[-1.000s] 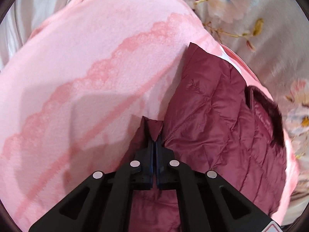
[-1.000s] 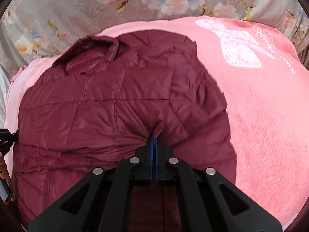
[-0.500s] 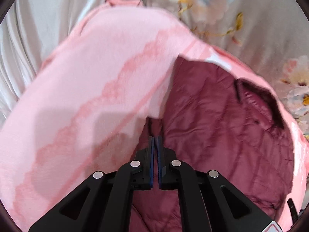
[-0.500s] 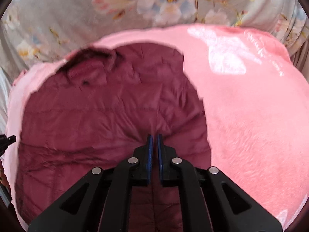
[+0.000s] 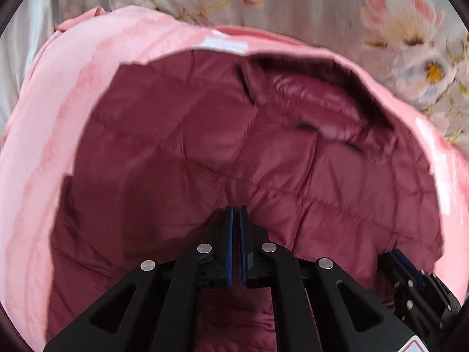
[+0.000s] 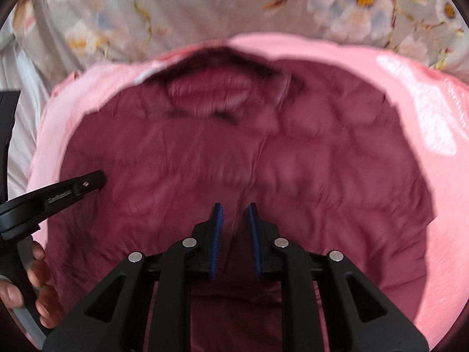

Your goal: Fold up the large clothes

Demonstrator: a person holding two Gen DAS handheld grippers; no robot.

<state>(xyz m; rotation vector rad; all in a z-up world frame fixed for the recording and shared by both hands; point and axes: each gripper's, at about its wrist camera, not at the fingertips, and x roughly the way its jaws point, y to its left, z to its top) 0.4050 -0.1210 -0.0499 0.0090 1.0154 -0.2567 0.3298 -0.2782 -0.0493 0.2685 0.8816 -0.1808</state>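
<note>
A maroon quilted jacket [image 5: 234, 152] lay spread flat on a pink fleece blanket [image 5: 38, 135], its collar [image 5: 319, 108] at the far edge and its stitched panels puffed and creased across the middle of both views. The blanket covered the surface beneath and reached out past the jacket on every side; a darker pink lace-like band ran along its left part, and glare from the room's light shone on its right part in the right wrist view. A small white label [image 5: 225, 44] showed on the blanket just beyond the jacket's far edge. Behind the blanket stretched a grey floral sheet [image 5: 307, 6] printed with pale blossoms and yellow centres, and a strip of plain white cloth [image 6: 20, 129] lay at the far left. The left gripper [image 5: 236, 217] hung over the near part of the jacket with its blue pads pressed almost together and nothing caught between them. The right gripper [image 6: 236, 214] also hovered over the jacket's near part; its jaws had just been opening, and they stood a little apart with only the fabric below showing through the gap, not pinched. In the right wrist view a hand [image 6: 35, 284] gripped the left tool's handle at the lower left edge. Both pictures were somewhat blurred.
</note>
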